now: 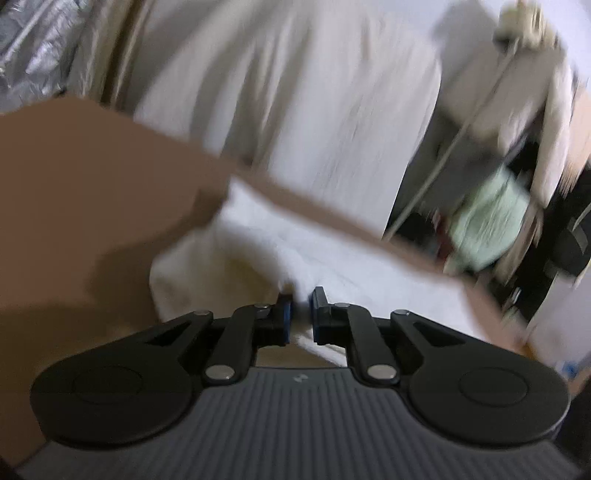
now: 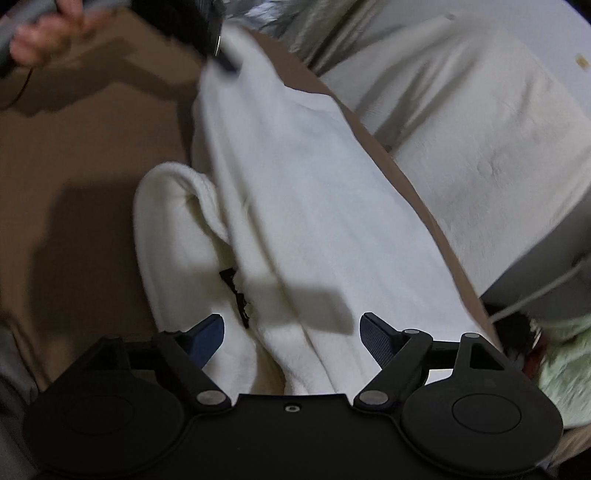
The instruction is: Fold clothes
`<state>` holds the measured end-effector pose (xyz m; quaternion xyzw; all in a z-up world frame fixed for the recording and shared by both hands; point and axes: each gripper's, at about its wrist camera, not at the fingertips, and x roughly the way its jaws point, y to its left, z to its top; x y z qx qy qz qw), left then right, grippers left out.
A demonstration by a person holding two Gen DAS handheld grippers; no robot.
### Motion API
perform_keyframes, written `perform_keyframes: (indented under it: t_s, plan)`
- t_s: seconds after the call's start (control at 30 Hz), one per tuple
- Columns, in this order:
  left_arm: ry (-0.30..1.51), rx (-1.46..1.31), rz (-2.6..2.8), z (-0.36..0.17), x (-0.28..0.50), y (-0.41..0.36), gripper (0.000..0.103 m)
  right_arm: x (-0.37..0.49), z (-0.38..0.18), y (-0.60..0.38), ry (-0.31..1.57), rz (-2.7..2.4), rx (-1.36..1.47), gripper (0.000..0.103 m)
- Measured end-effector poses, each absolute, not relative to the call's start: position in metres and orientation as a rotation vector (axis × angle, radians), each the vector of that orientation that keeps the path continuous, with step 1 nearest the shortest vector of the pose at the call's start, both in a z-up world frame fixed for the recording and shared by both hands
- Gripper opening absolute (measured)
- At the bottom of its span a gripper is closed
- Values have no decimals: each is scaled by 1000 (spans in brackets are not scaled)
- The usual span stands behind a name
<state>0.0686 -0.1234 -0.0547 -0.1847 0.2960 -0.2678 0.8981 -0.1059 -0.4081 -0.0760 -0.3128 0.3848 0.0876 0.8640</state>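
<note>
A white fleece garment (image 2: 295,206) lies on a brown table (image 2: 81,155), one part folded over another, with a black label (image 2: 236,295) showing at the fold. My left gripper (image 1: 300,314) is shut on an edge of the white garment (image 1: 258,240) and lifts it; it also shows in the right wrist view (image 2: 221,59) at the garment's far end, held by a hand (image 2: 44,33). My right gripper (image 2: 291,332) is open, its jaws wide apart just above the near end of the garment, holding nothing.
A white cloth-covered surface (image 2: 461,110) runs beyond the table's far edge. A pale green cloth (image 1: 487,221) and dark clutter sit at the right, off the table. Crinkled silver material (image 1: 33,55) is at the far left. The left wrist view is motion-blurred.
</note>
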Motion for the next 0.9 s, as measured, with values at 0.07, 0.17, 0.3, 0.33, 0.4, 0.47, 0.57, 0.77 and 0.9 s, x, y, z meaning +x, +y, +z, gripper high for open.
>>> perform_keyframes:
  t_s: [0.07,0.17,0.3,0.33,0.4,0.47,0.57,0.77,0.9]
  plan:
    - [603,-330,-535,-51,66,-126,10,-107,-74,-411,791,181,-624,82]
    - [807,-162,-496,-88,79,-147,12,-106,-75,-416,790,160,-617,82]
    - [1055,-120,-428,-145,96,-156,17,-104,-87,-428,846,119,-604,82]
    - [1057,-136,-428,-144,97,-154,18,-107,-87,-436,852,96,-572,82]
    - [1028,-152,-415,-133,97,-148,20,-117,-80,-456,855,54,-421,82]
    - [975,-161,-398,-118,96,-142,20,-135,-65,-492,841,0,-107,83]
    - [870,-222,-427,-99,88,-140,21,-167,-57,-546,802,-60,266,85]
    - [780,-219,-527,-98,77,-167,41,-195,-79,-623,798,-258,520,85]
    - [835,-154,-527,-120,77,-184,41,-186,-107,-644,718,-268,670,85]
